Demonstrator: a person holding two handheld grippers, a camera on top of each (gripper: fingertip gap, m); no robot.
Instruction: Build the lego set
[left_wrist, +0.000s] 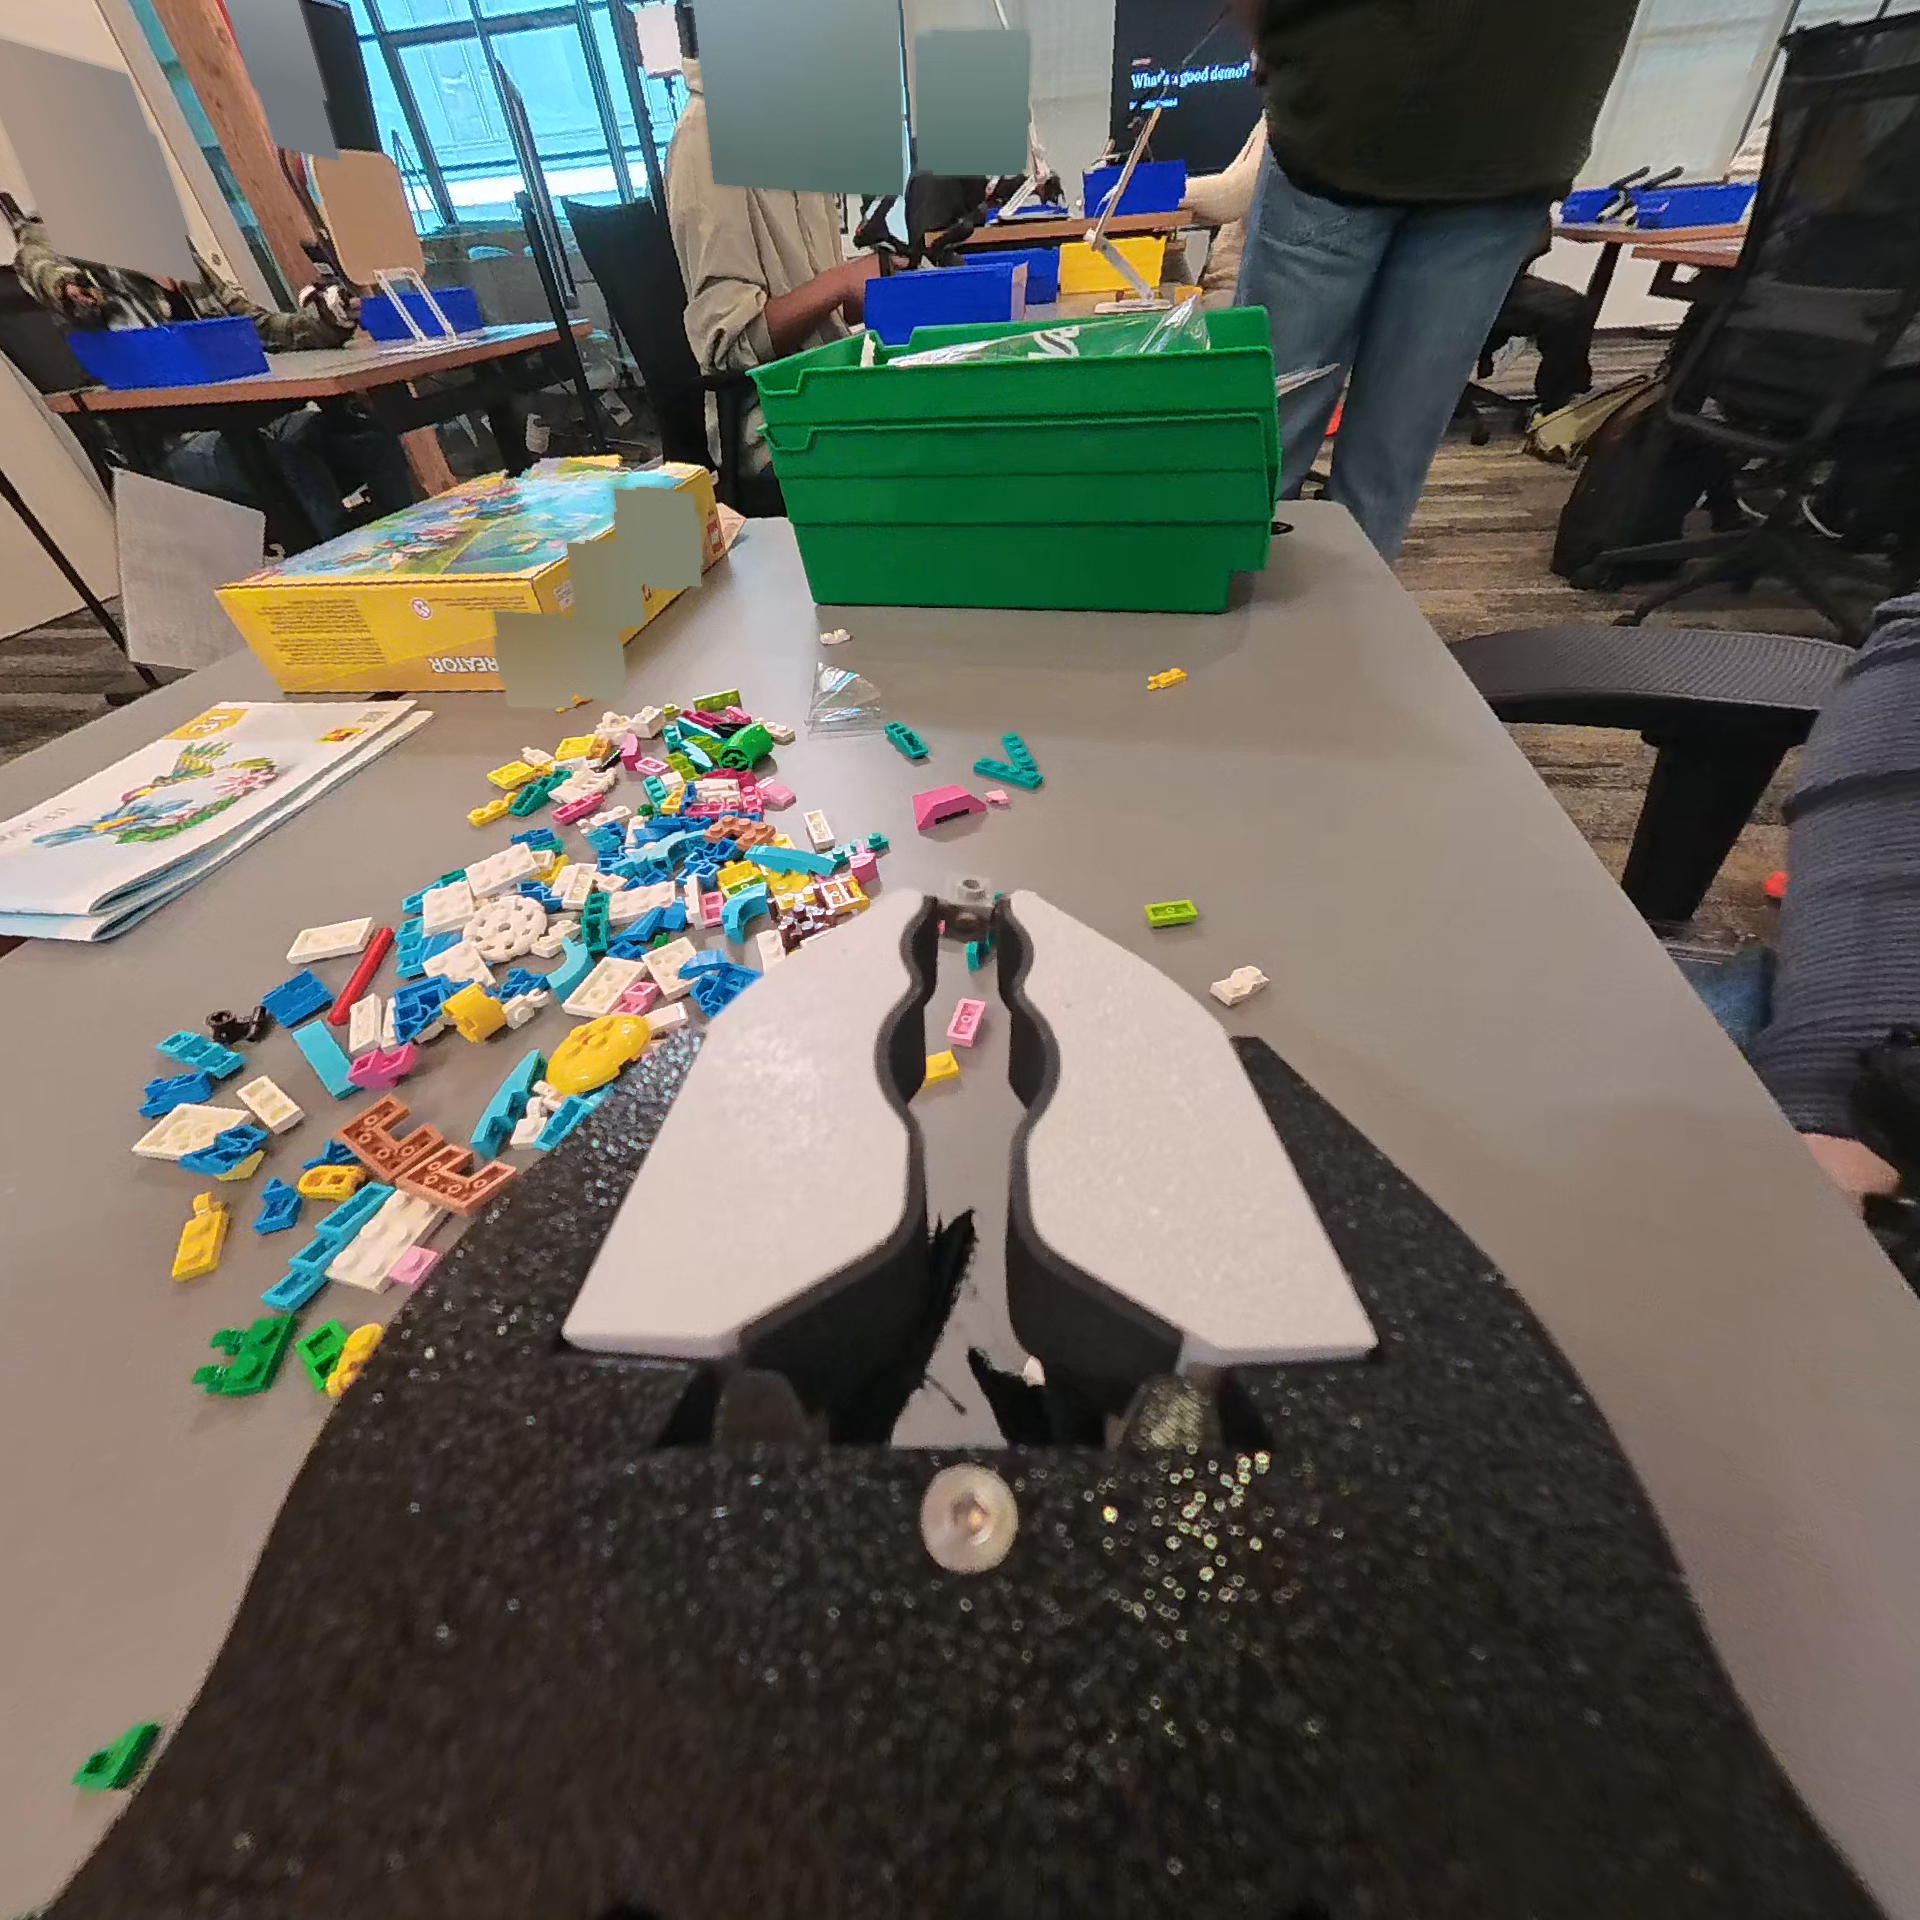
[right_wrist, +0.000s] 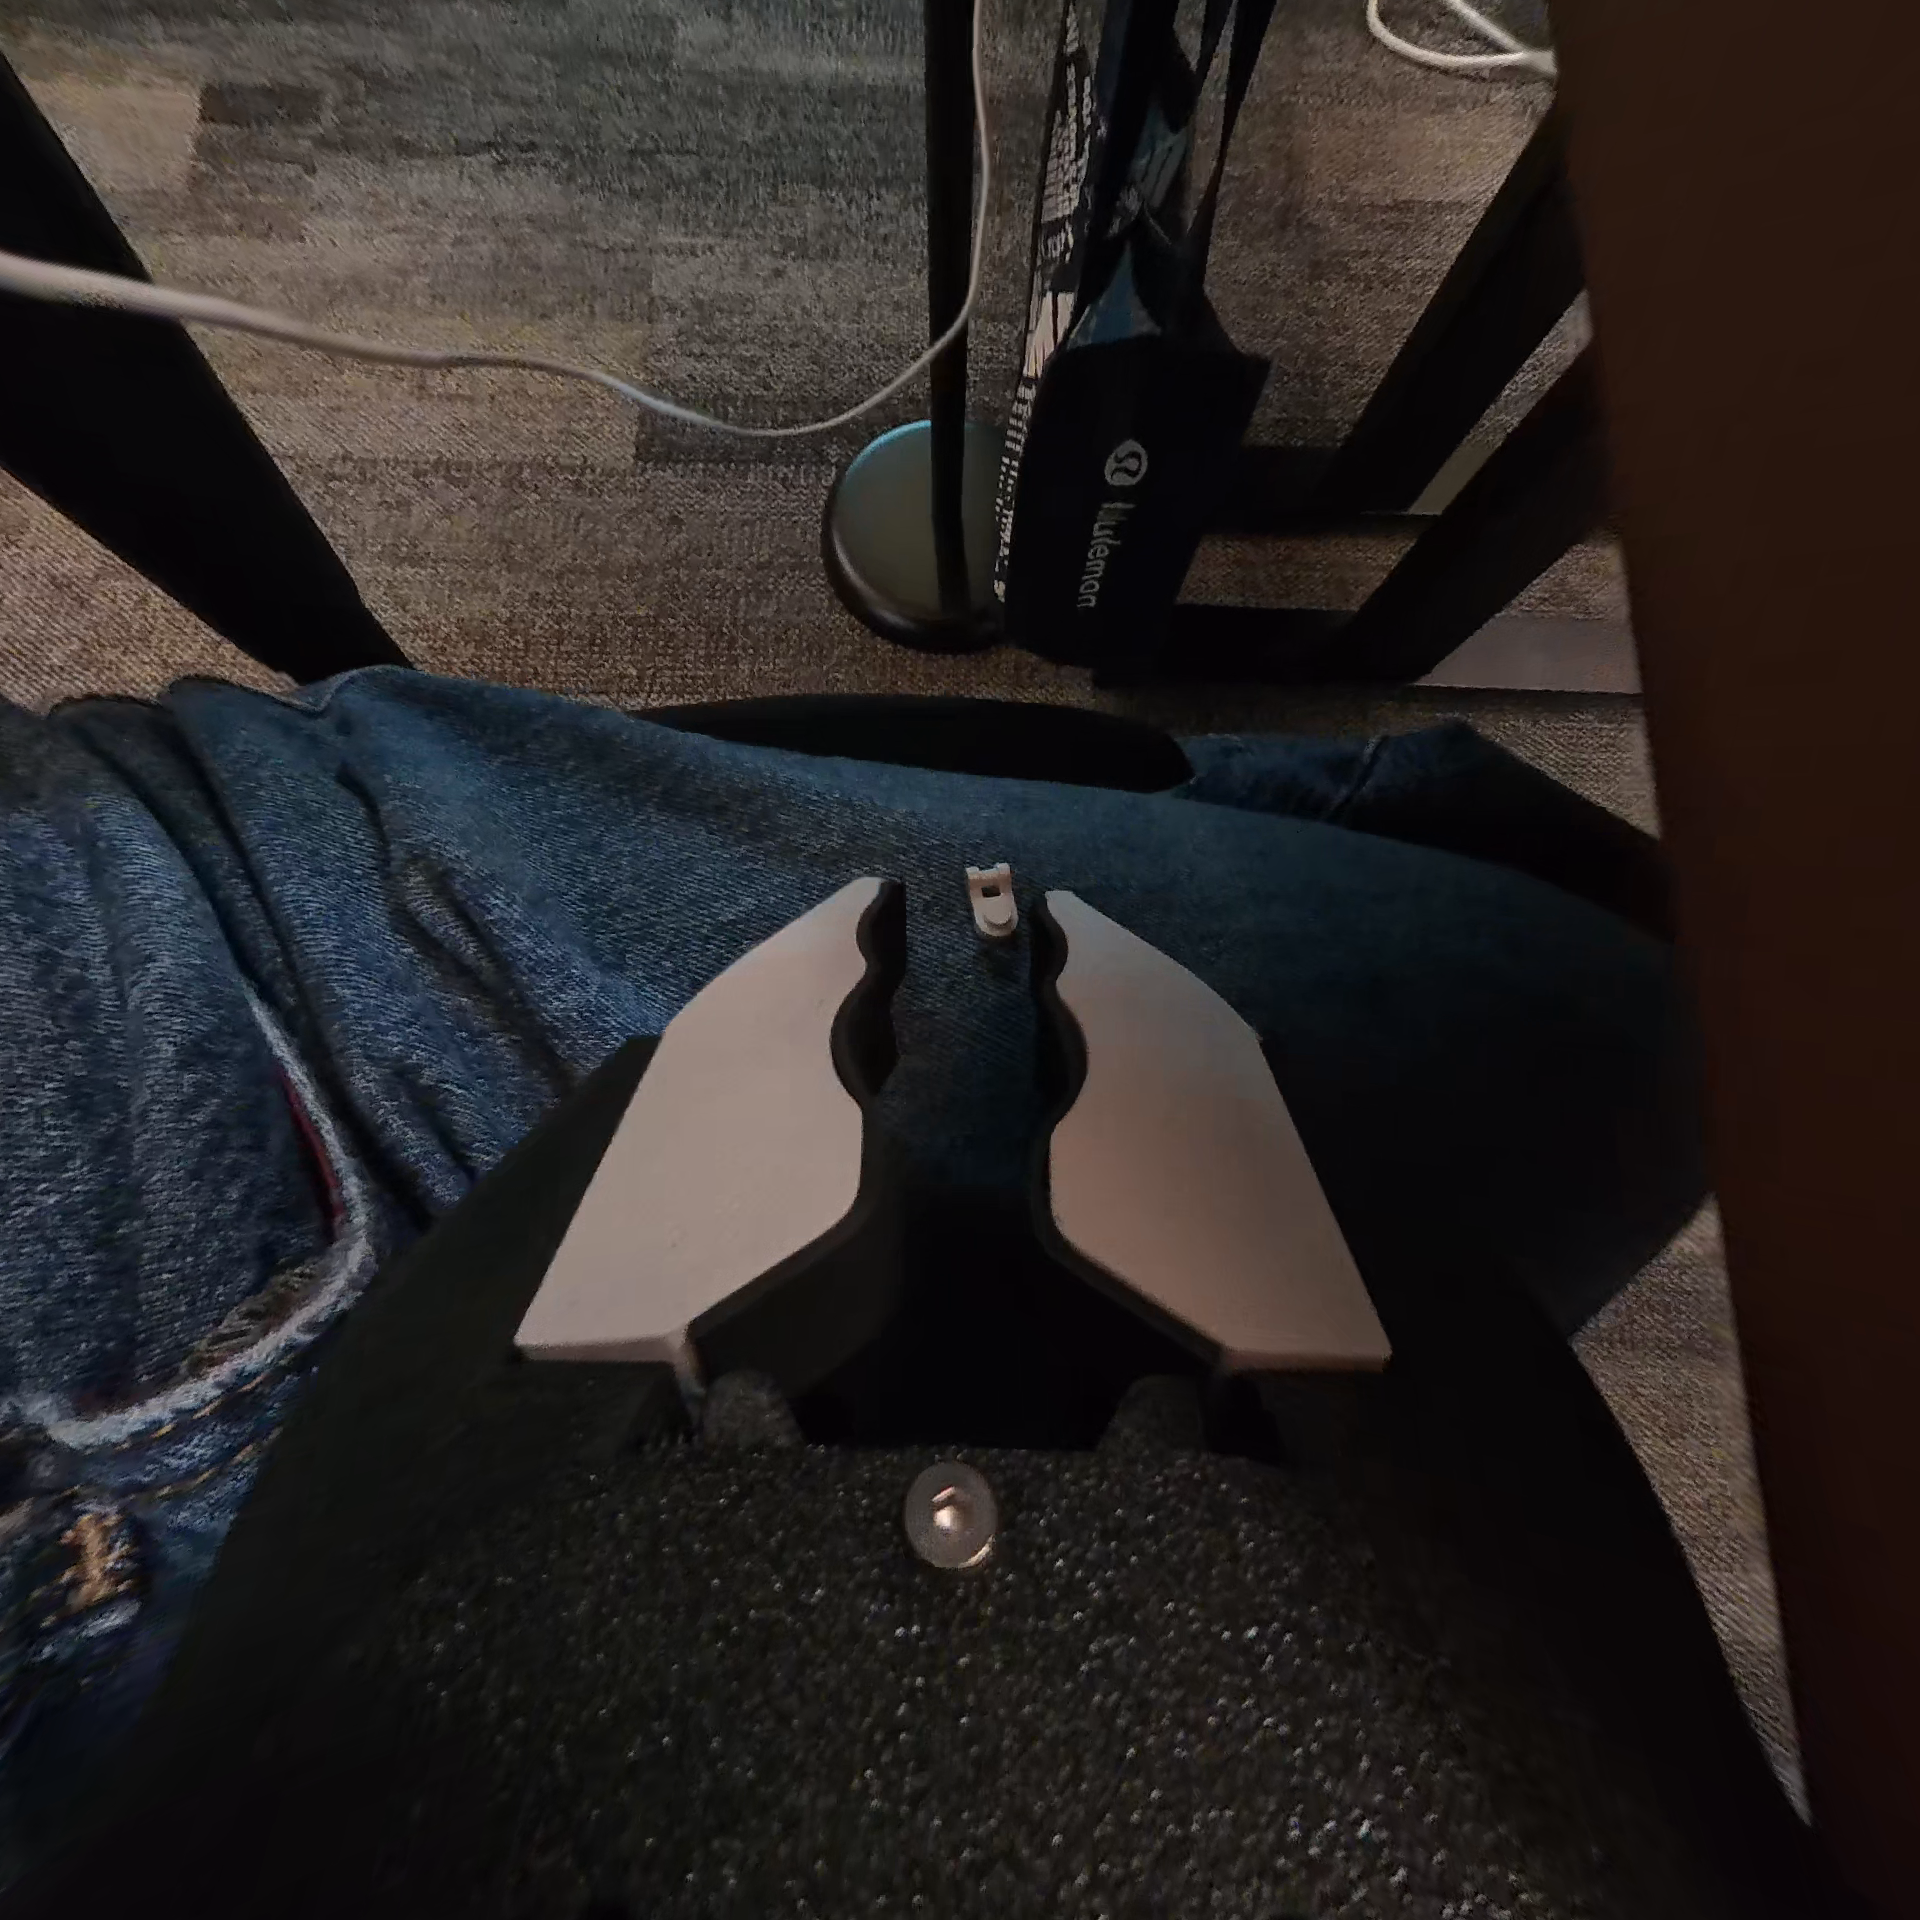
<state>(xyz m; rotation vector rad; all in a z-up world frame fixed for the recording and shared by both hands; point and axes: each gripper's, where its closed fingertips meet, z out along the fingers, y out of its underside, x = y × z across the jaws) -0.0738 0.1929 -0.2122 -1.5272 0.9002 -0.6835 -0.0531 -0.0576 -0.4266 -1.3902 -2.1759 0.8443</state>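
Note:
In the left wrist view my left gripper (left_wrist: 966, 909) is above the grey table (left_wrist: 1351, 831), shut on a small grey and dark lego piece (left_wrist: 968, 902) with teal bits at the fingertips. A big pile of loose coloured lego pieces (left_wrist: 582, 935) lies to its left. In the right wrist view my right gripper (right_wrist: 966, 899) is below the table, over a person's lap in blue jeans (right_wrist: 623, 883). It is open, with a small white lego piece (right_wrist: 987, 906) lying on the jeans between its fingertips, closer to the right one.
A yellow lego box (left_wrist: 457, 582) and an instruction booklet (left_wrist: 177, 800) lie at the far left, a stack of green bins (left_wrist: 1023, 468) at the back. Stray pieces (left_wrist: 1171, 912) dot the table. Under the table are carpet, a white cable (right_wrist: 416, 353), black legs (right_wrist: 187, 416) and a dark bag (right_wrist: 1132, 499). My hands' fingertips stand some 30 cm from each other.

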